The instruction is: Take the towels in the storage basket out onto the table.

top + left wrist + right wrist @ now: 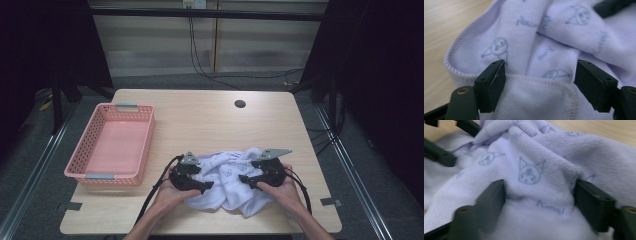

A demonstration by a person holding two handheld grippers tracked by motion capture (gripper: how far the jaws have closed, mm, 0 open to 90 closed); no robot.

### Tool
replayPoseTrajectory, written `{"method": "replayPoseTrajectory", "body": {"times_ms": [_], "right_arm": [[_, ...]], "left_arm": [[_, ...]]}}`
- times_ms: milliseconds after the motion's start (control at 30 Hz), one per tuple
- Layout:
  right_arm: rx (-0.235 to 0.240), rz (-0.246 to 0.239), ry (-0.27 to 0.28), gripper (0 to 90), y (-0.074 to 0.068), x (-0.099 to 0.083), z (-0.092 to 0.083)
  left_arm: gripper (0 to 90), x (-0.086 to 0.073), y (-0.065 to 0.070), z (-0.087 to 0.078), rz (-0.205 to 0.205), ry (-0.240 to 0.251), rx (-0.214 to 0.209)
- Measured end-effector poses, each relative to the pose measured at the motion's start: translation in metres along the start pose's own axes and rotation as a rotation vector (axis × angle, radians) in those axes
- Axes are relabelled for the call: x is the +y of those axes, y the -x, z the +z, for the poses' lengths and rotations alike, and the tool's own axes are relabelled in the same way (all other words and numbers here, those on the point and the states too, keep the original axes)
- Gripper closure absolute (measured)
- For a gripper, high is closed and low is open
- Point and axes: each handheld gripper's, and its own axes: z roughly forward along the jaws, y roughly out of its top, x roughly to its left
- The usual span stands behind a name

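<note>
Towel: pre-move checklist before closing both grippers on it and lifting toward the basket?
1. Left gripper jaws apart: ok, they stand wide with a stitched hem between them.
2. Right gripper jaws apart: ok, a fold of the towel bulges between them.
3. Pads pressing on cloth: cannot tell; fabric sits by the pads, but no pinch shows.
4. Towel flat and spread: not ok, it lies crumpled in a heap.
5. Pink basket free to receive it: ok, nothing lies inside.
6. Cables away from the towel: ok, they trail back toward the table's near edge.
</note>
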Motion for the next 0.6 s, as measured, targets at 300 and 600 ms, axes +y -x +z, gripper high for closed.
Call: {"method": "replayPoseTrajectory", "body": {"times_ms": [300, 600], "right_arm": [[-0.012, 0.083, 0.054, 72.2, 0.018, -0.001, -0.022], [-0.063, 0.153, 0.17, 75.3, 0.044, 0.004, -0.059]], "left_arm": [[74.9, -0.001, 0.008, -0.009, 0.097, -0.046, 0.029], [77.2, -0.004, -0.017, -0.066, -0.081, 0.18, -0.123]]}}
